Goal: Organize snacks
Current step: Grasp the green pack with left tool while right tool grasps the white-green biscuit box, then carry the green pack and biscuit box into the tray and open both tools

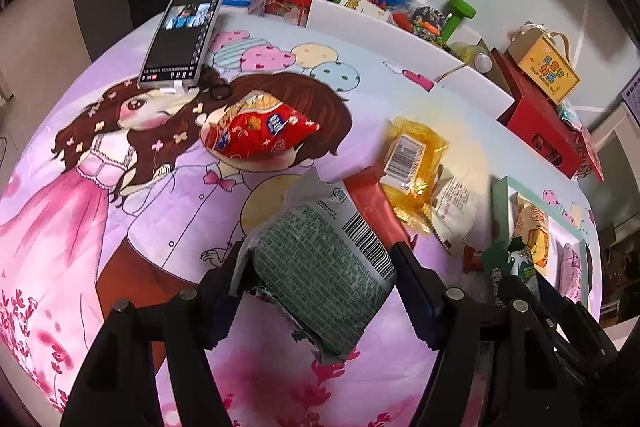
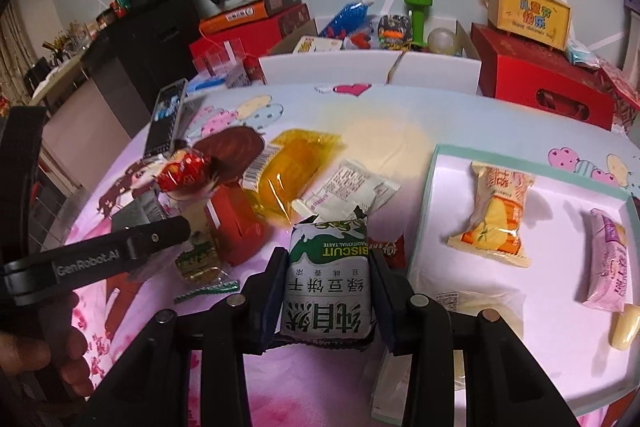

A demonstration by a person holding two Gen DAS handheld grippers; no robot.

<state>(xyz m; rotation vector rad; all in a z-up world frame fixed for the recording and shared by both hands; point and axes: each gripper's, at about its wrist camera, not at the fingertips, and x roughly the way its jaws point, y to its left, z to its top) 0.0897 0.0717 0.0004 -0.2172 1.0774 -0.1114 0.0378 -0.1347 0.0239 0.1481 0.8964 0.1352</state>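
My left gripper [image 1: 320, 267] is shut on a grey-green snack packet [image 1: 324, 275], barcode side up, held above the table. My right gripper [image 2: 326, 275] is shut on a green-and-white biscuit packet [image 2: 326, 287], just left of the shallow teal-rimmed tray [image 2: 436, 155]. In the tray lie an orange-yellow packet [image 2: 494, 211], a pink packet [image 2: 606, 263] and a pale clear packet [image 2: 476, 303]. On the cloth lie a red packet [image 1: 260, 135], a yellow packet [image 1: 414, 159], a white packet [image 1: 454, 207] and a red box [image 1: 374, 207]. The left gripper also shows in the right wrist view [image 2: 120, 251].
A phone [image 1: 182, 39] stands on a holder at the table's far left. White boxes [image 1: 380, 31] with toys, red boxes [image 1: 540, 123], a yellow gift box [image 1: 548, 63] and a green dumbbell [image 1: 458, 15] line the far edge. A cartoon cloth [image 1: 100, 187] covers the table.
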